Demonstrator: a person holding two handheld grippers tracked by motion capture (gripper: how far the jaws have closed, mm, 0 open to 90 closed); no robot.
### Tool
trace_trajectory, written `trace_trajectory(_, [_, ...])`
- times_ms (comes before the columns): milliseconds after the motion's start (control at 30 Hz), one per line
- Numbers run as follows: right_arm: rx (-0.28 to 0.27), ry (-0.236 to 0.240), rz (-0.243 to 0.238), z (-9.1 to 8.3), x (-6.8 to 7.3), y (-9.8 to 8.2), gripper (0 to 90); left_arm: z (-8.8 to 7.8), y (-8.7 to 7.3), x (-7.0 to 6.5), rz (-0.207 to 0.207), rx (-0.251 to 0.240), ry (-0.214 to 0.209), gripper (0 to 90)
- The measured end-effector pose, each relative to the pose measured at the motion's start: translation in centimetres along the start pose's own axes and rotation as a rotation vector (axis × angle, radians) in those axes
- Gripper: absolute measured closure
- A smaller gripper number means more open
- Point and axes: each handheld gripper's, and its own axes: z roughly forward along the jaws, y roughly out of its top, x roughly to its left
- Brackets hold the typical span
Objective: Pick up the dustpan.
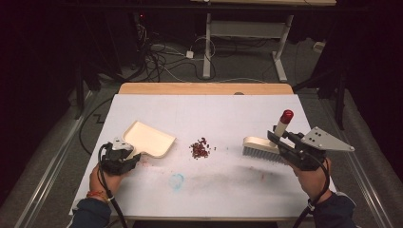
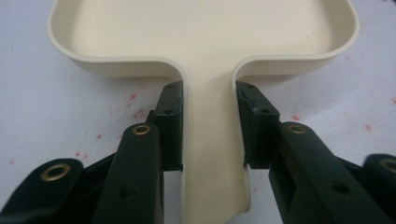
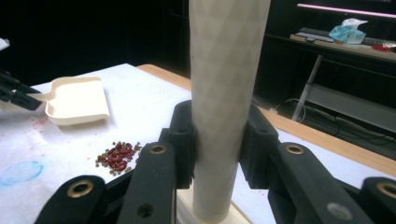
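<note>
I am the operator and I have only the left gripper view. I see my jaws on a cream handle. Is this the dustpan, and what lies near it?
Observer: Yes, the left gripper holds the dustpan by its handle. A small pile of red beans lies on the table to its right.
Operator: Is the other gripper holding something?
Observer: The right gripper is closed on the handle of a brush, to the right of the beans.
Operator: How does the brush stand?
Observer: Its bristles point down at the table and its red-tipped handle rises upward.
</note>
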Motion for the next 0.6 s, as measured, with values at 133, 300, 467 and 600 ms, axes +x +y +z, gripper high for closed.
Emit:
trace_trajectory(133, [0.004,-0.004,-0.001,0.1,0.0,-0.1,70.2,-0.5,-0.1,-0.3,0.029,-0.002,-0.019,64.2])
trace_trajectory(300, [0.010,-0.011,-0.012,0.0,-0.1,-0.3,70.2,-1.1,-0.4,-0.9,0.074,0.005,-0.061,64.2])
trace_trajectory(467, [0.020,-0.025,0.004,-0.2,-0.3,-0.6,70.3,-1.3,-0.6,-1.4,0.097,0.010,-0.099,64.1])
trace_trajectory(600, [0.015,-0.037,0.009,-0.1,-0.3,-0.6,70.3,-1.6,-0.6,-1.6,0.111,0.010,-0.116,64.2])
